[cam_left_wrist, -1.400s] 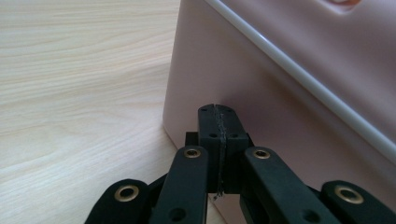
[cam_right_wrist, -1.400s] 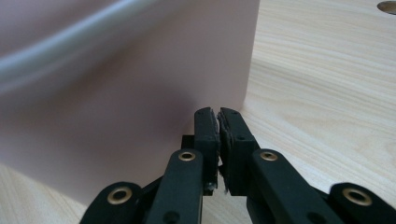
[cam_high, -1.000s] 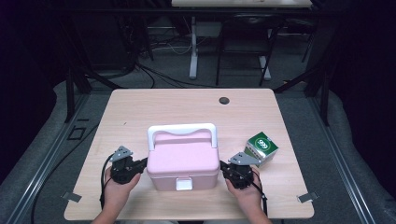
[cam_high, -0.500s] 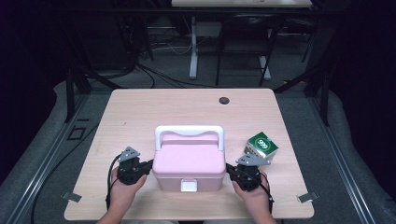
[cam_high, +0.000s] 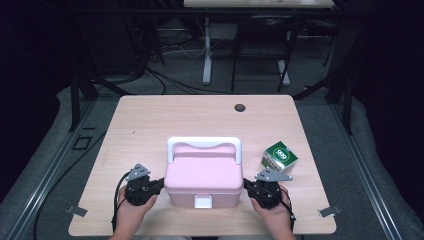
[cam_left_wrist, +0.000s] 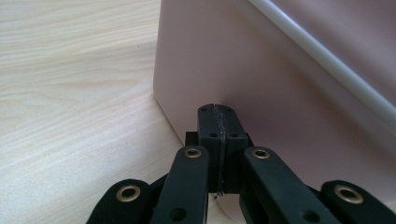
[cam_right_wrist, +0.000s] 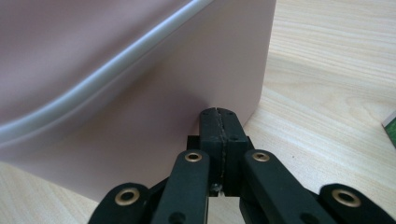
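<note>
A pale wooden desk (cam_high: 150, 125) seen from above, with a person's two hands reaching in from the near edge. Each hand carries a black hand-held gripper. Between the two sits a pink box (cam_high: 202, 180) with a white carrying handle (cam_high: 204, 145) standing upright along its far side and a white latch (cam_high: 203, 201) on its near face.

The left hand-held gripper (cam_high: 159, 184) lies just beside the box's left wall, tips pointing at it. In the left gripper view its jaws are pressed fully together with nothing between them, and the closed tips (cam_left_wrist: 218, 112) meet the pink wall low down, near the box's corner; whether they press or merely touch cannot be told.

The right hand-held gripper (cam_high: 247, 185) mirrors it on the box's right wall. In the right gripper view its jaws are likewise closed on nothing, tips (cam_right_wrist: 218, 114) against the wall near its lower corner.

Just beyond the right hand-held gripper, away from the person, stands a small green and white carton (cam_high: 279, 157), close to the box but apart from it. Far ahead of both, near the desk's far edge, is a dark round cable hole (cam_high: 240, 107). The box itself fills the space between the two tools.
</note>
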